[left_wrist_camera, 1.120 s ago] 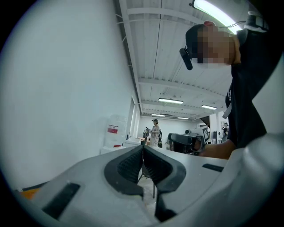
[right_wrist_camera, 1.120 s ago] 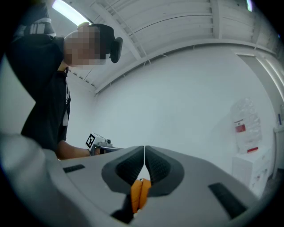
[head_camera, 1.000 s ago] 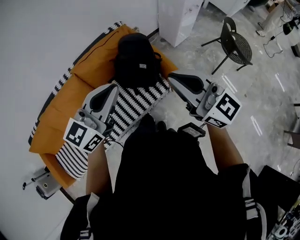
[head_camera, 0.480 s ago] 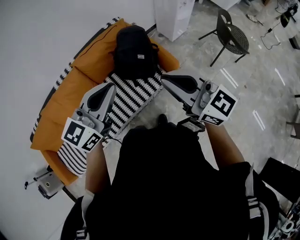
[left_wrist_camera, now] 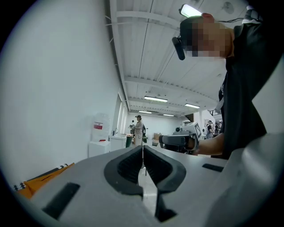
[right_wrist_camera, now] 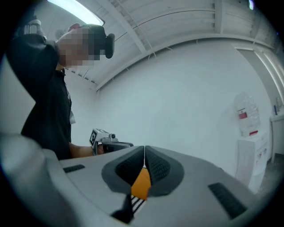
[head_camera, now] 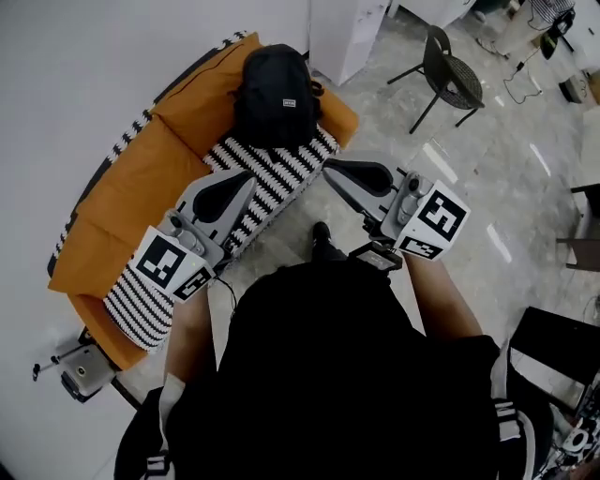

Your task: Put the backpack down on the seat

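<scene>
Grey stone floor [head_camera: 469,197] and a white wall [head_camera: 84,66] make the room, and along this wall stands an orange sofa [head_camera: 122,187] whose seat [head_camera: 277,173] is covered in black and white stripes. On the far end of the seat the black backpack [head_camera: 275,94] stands upright, with its back leaning on the orange backrest, and no gripper touches it. The left gripper [head_camera: 246,180] is held level over the front edge of the striped seat. In its own view the two jaws are pressed together with nothing between them. The right gripper [head_camera: 330,170] is held level over the floor, just beside the front of the sofa. Its jaws are also closed and empty, and only a bit of orange and stripes shows below them. Both grippers are apart from the backpack. A black chair [head_camera: 452,77] stands on the floor at the right, and a white cabinet [head_camera: 342,28] stands near the end of the sofa.
</scene>
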Available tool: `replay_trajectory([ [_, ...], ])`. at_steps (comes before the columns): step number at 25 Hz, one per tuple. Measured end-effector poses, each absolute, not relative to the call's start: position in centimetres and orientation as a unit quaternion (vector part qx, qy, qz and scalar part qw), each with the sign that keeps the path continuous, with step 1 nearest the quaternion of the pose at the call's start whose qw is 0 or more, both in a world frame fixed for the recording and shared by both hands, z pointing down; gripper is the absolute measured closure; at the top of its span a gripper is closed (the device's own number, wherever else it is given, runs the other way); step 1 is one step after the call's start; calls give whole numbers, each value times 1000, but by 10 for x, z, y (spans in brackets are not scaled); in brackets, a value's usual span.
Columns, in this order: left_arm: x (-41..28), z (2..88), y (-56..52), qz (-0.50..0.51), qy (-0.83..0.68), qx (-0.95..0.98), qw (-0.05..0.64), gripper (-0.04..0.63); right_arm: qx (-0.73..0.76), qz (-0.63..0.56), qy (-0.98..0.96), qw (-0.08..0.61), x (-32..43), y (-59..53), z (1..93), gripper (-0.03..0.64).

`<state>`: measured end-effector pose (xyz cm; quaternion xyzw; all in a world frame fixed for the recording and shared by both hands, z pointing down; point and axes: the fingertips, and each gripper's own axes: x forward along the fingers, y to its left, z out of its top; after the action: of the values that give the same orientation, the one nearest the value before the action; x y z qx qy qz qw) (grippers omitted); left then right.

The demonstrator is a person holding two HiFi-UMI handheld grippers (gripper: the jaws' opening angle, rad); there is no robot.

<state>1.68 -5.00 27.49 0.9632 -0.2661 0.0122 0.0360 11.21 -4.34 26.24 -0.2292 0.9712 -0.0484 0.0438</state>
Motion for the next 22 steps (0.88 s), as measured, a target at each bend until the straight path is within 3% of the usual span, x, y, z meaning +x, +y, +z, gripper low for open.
replay_trajectory([
  [8,-29,302,27,16,-259,963,70,572,-253,-70,964,33,80,33,280,588],
  [22,7,302,114,18,-250,964,92,572,-199,-86,975,42,90,109,276,591],
])
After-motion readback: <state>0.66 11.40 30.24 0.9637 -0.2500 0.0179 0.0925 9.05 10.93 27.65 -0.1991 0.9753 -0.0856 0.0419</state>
